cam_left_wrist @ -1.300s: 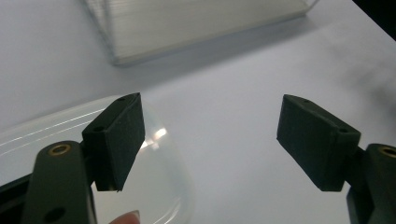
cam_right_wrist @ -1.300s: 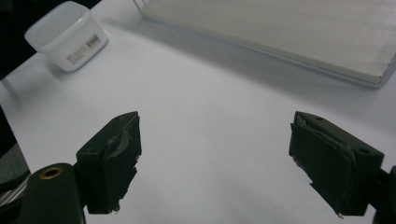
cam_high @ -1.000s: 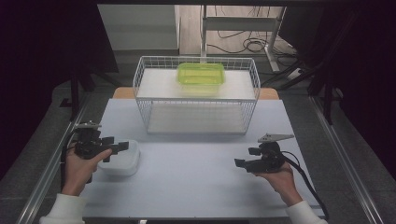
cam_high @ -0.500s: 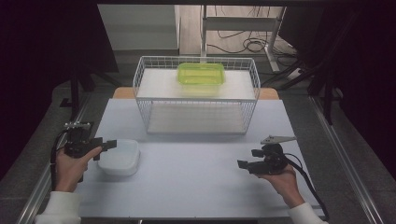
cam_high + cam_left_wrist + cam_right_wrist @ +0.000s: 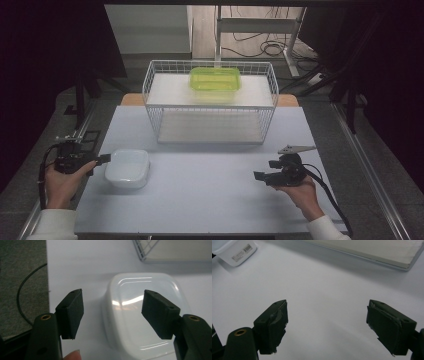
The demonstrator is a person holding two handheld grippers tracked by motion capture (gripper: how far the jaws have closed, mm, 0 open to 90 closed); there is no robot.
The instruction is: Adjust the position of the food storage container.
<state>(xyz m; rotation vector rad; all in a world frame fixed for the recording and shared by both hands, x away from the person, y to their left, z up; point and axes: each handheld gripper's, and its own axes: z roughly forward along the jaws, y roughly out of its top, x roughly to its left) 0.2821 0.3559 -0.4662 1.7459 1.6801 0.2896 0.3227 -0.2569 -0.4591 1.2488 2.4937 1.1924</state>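
A white rounded container lies upside down on the white table, near its left side. My left gripper points at that container's left edge. In the left gripper view the container has its left rim between the jaws of the left gripper. Those jaws have just been closing, but the pads stand clear of the container. My right gripper rests open at the right over bare table, and the right gripper view shows nothing inside the right gripper.
A white wire basket stands at the back middle with a green container on its upper shelf. The right gripper view shows the white container's labelled side far off and the basket's base.
My left hand has drawn back to the left, so its jaws now sit at the container's left edge instead of over it. The container and the right hand have stayed put.
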